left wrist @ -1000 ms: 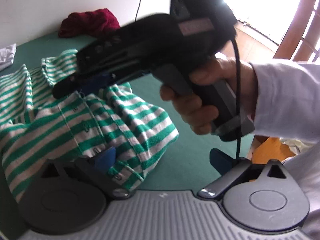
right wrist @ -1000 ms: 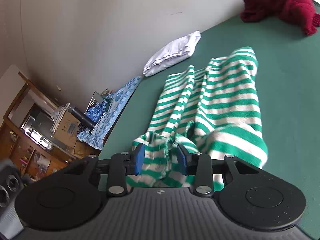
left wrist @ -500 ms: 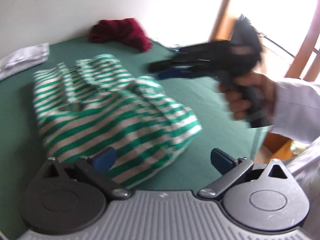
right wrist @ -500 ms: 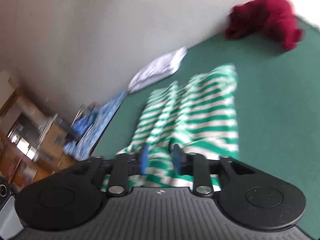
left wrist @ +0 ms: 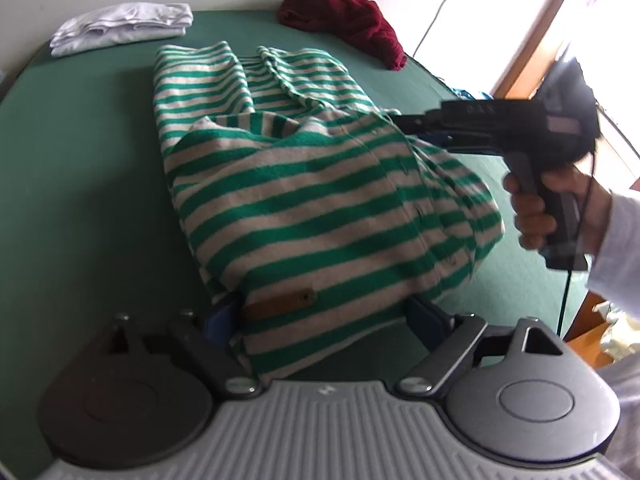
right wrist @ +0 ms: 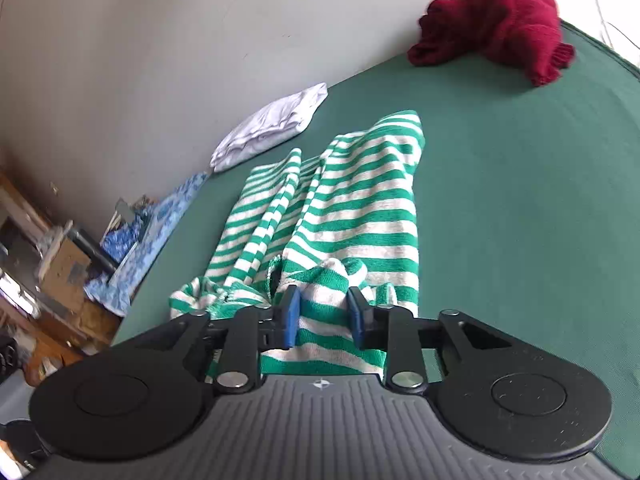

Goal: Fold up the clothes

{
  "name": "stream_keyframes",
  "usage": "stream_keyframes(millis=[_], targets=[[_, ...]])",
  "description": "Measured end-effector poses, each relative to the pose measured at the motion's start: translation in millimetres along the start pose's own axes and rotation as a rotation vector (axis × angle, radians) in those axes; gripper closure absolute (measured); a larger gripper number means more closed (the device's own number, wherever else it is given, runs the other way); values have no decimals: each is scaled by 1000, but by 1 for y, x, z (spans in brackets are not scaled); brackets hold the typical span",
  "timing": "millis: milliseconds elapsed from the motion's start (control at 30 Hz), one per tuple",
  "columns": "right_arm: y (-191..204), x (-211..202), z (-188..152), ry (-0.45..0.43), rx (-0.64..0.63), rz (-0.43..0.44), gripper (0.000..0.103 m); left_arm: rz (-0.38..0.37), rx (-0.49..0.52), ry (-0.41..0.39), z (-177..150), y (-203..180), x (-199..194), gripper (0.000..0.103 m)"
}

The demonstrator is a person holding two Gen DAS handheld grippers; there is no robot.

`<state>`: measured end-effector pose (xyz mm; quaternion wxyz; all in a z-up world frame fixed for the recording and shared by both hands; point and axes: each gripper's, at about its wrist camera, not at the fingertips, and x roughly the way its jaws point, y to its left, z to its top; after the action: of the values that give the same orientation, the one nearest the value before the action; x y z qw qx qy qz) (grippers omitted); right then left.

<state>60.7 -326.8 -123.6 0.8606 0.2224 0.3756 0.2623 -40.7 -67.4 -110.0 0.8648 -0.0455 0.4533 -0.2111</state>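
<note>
A green-and-white striped shirt (left wrist: 304,200) lies folded over on the green table (left wrist: 80,160). Its near hem, with a brown tag, sits between the wide jaws of my left gripper (left wrist: 326,320), which are closing; the blue pads (left wrist: 222,320) stand at the cloth's sides without squeezing it. In the right wrist view a bunch of the striped shirt (right wrist: 360,208) fills the gap of my right gripper (right wrist: 323,316), whose jaws are closing on it. The left wrist view shows that right gripper (left wrist: 400,124), held by a hand (left wrist: 536,216), with its tips at the shirt's collar edge.
A folded white garment (left wrist: 120,30) lies at the table's far left by the wall. A crumpled dark red garment (left wrist: 344,20) sits at the far right corner. Blue patterned cloth (right wrist: 152,224) and wooden furniture lie beyond the table's left edge. A window is at the right.
The left gripper has swung towards the shirt's near hem, which now lies between its jaws. The right gripper has moved off to the right and holds cloth at the collar.
</note>
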Motion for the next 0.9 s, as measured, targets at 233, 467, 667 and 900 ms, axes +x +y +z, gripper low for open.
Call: stream_keyframes(millis=[233,467,667,900], targets=[[-31,-68,-1,-121,223,13,57,43,52,-64,13,4,-29,12],[3,-96,-47,75,125,36,51,-56,147,-75,32,-19,-14,5],[14,-89,-62,182,13,30,82,-68,232,29,15,-32,4,6],[10,-113,-22,35,-8,18,58,-163,248,-104,57,-48,-28,6]])
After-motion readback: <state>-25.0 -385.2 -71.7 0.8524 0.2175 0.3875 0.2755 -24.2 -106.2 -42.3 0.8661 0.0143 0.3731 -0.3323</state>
